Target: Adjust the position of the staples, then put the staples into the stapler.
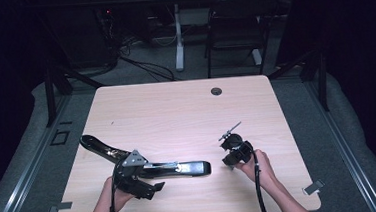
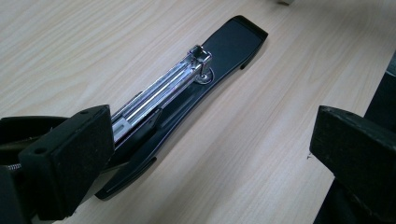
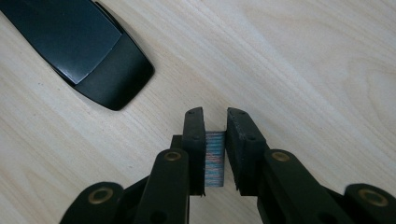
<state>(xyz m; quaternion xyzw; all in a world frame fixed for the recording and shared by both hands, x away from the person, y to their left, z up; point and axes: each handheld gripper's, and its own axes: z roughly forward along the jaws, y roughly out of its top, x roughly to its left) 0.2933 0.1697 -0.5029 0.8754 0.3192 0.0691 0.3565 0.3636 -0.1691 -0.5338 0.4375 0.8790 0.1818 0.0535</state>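
A long black stapler (image 1: 145, 164) lies opened out flat on the wooden table (image 1: 176, 112), its shiny metal magazine (image 2: 159, 93) exposed. My left gripper (image 1: 142, 182) hovers at the stapler's middle, open wide; one pad (image 2: 70, 154) overlaps the near end of the magazine and the other pad (image 2: 359, 154) stands far off it. My left gripper (image 2: 210, 135) has nothing pressed between its pads. My right gripper (image 1: 230, 159), to the right of the stapler's glossy end (image 3: 84, 51), points down at the table. My right gripper (image 3: 215, 116) is shut on a short strip of staples (image 3: 215, 158).
A round cable hole (image 1: 216, 91) sits near the table's far edge. Beyond the table stand a black chair (image 1: 235, 27) and a white desk leg (image 1: 177, 36). Bare tabletop stretches between the stapler and the far edge.
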